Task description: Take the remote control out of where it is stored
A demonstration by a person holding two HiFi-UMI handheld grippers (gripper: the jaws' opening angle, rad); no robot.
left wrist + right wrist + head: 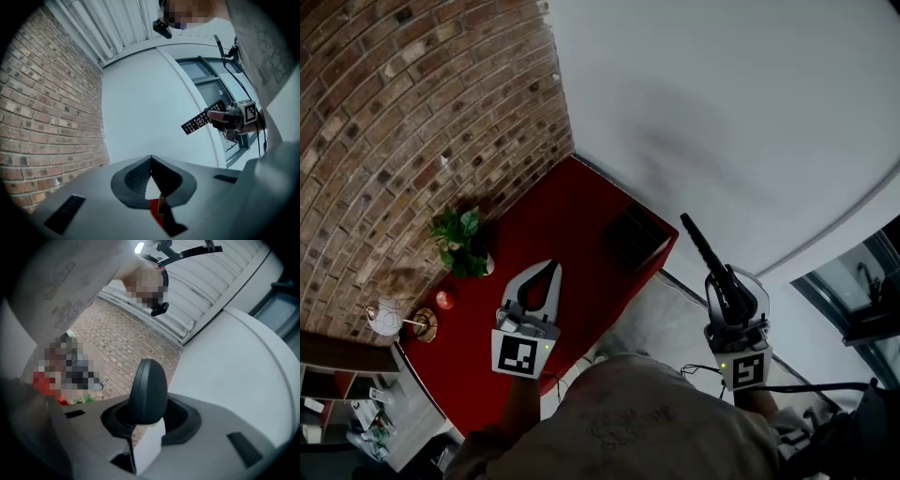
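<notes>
The black remote control (705, 251) is out in the air to the right of the red cabinet (572, 211), slanting up and to the left from my right gripper (724, 281), which is shut on its lower end. In the right gripper view its rounded end (147, 392) stands up between the jaws. The left gripper view shows its button face (200, 121) held by the right gripper (224, 120) before the white wall. My left gripper (553, 269) hovers over the red top, tips together, nothing in it (150, 161). A dark open compartment (633, 234) sits at the cabinet's far end.
On the red top's left end stand a green potted plant (459, 242), a small red round thing (445, 299), a brass dish (425, 324) and a white lamp-like piece (386, 319). A brick wall (403, 122) lies behind, a white wall (741, 112) ahead, a window (862, 281) to the right.
</notes>
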